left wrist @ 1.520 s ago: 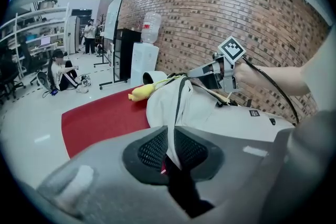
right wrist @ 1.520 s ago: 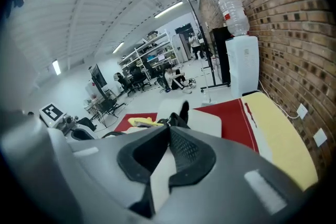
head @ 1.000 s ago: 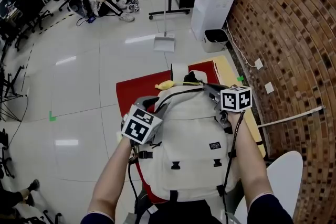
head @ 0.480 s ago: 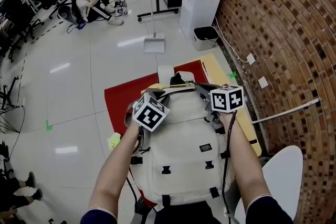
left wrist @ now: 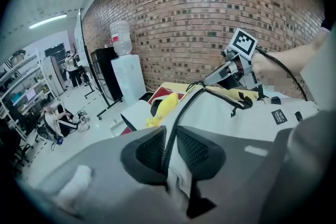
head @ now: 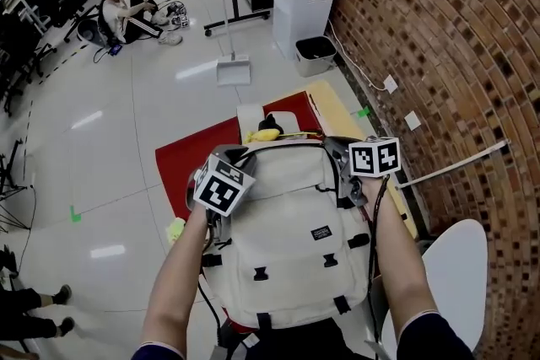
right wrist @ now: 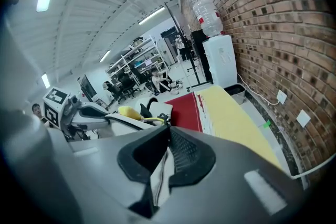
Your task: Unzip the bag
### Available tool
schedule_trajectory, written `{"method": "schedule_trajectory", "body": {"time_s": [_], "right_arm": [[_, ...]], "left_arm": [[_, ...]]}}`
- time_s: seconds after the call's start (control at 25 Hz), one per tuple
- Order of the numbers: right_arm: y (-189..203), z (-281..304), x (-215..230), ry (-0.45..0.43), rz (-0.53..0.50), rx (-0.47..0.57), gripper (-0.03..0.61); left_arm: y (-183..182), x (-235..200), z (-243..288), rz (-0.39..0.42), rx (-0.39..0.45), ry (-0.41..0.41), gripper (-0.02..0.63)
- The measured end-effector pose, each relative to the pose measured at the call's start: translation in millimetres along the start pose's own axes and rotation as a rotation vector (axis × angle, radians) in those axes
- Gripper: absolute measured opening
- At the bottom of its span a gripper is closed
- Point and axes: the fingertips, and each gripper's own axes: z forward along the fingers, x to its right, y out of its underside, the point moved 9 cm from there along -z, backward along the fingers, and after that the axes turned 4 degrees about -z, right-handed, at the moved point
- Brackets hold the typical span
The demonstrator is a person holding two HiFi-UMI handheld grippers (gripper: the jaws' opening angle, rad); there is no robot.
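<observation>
Head view: the bag lies front up on the red mat, gripped at both top corners; unzipping hasn't begun, I judge.
My left gripper has just been closing and pinches the bag's edge along the zip at its top left. My right gripper is pressed together on a pale strip at the bag's top right, pull tab or cloth I cannot tell. Next I'd brace left and draw right along the zip.

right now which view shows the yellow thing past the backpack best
The left gripper view: the yellow thing appears largest there, its long shape clear beside the backpack. The head view shows it small past the bag's top; the right gripper view shows only a yellow sliver.
</observation>
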Motion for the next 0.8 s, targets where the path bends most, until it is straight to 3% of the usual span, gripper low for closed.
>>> {"method": "schedule_trajectory", "body": {"time_s": [0.28,0.44,0.52,0.68,0.72,0.8], "right_arm": [[20.5,-14.0,14.3,0.002,0.048,-0.004,0.014],[18.7,-17.9,14.9,-0.006,-0.047,0.009,0.028],[15.8,-23.6,17.9,-0.013,-0.086,0.003,0.122],[6.5,-22.5,25.9,-0.057,-0.056,0.006,0.122],[4.1,-19.3,28.2,-0.065,-0.071,-0.001,0.133],[-2.0,-13.5,29.8,-0.052,-0.221,-0.046,0.133]], "left_arm": [[2.3,-1.9,-2.1,-0.033,-0.004,-0.015,0.066],[1.3,0.4,-0.3,0.002,-0.012,-0.018,0.063],[0.6,0.5,0.5,0.016,-0.012,-0.015,0.064],[-0.8,3.7,3.6,0.038,-0.015,-0.048,0.076],[-1.1,5.5,3.4,0.045,-0.015,-0.059,0.086],[-4.9,9.0,-0.8,0.060,-0.004,-0.072,0.103]]}}
